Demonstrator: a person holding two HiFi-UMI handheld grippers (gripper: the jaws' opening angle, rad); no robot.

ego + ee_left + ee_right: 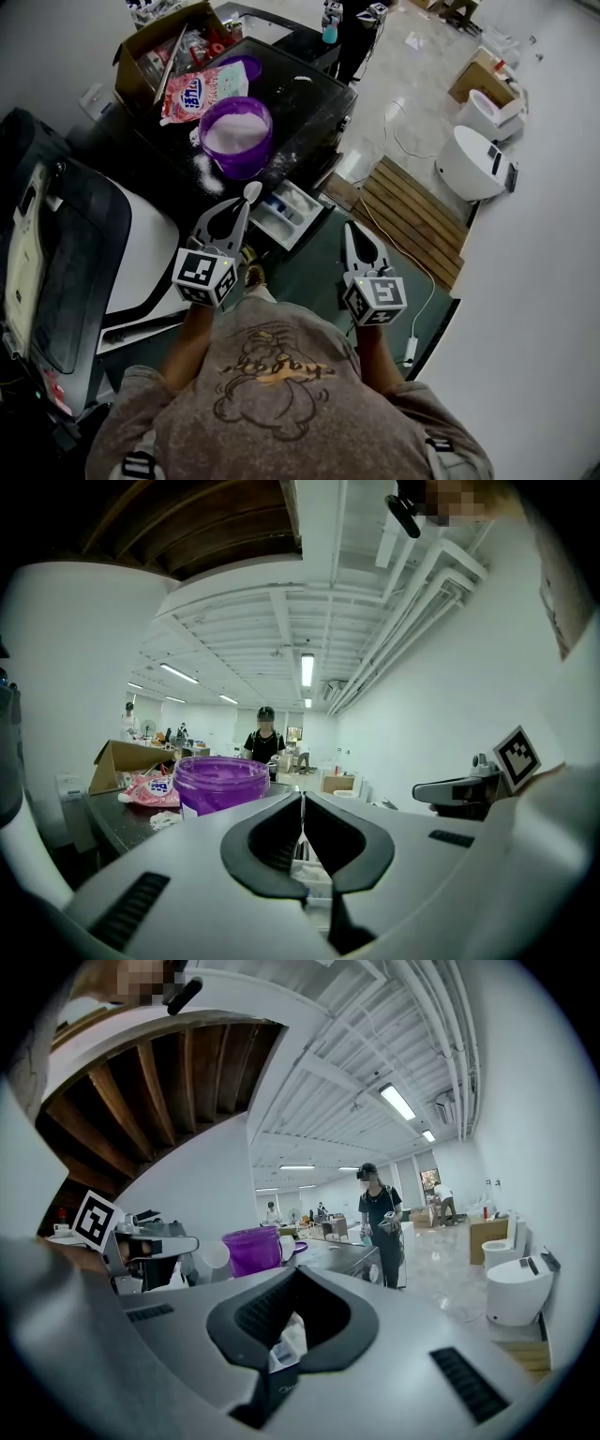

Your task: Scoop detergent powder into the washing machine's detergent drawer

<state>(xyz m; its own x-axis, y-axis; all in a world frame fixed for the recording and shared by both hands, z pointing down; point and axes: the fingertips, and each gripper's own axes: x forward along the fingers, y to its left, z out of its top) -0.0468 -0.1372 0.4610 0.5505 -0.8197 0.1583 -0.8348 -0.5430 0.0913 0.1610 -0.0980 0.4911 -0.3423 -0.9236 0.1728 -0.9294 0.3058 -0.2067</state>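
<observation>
My left gripper (246, 201) is shut on the handle of a small white scoop (252, 191), whose bowl pokes out past the jaw tips. The scoop hangs just left of the open detergent drawer (289, 215), between it and the purple tub of white powder (236, 134) on the dark machine top. In the right gripper view the scoop's round bowl (216, 1255) shows beside the tub (253, 1249). To the right of the drawer my right gripper (350, 229) is shut with nothing in it. In the left gripper view the jaws (302, 801) are pressed together, with the tub (220, 782) behind them.
Spilled powder (208, 174) lies by the tub. Behind it are a pink detergent bag (197, 94), a purple lid (240, 67) and a cardboard box (157, 42). A person (381, 1222) stands beyond the machine. Wooden slats (412, 217) and white toilets (476, 161) are on the floor to the right.
</observation>
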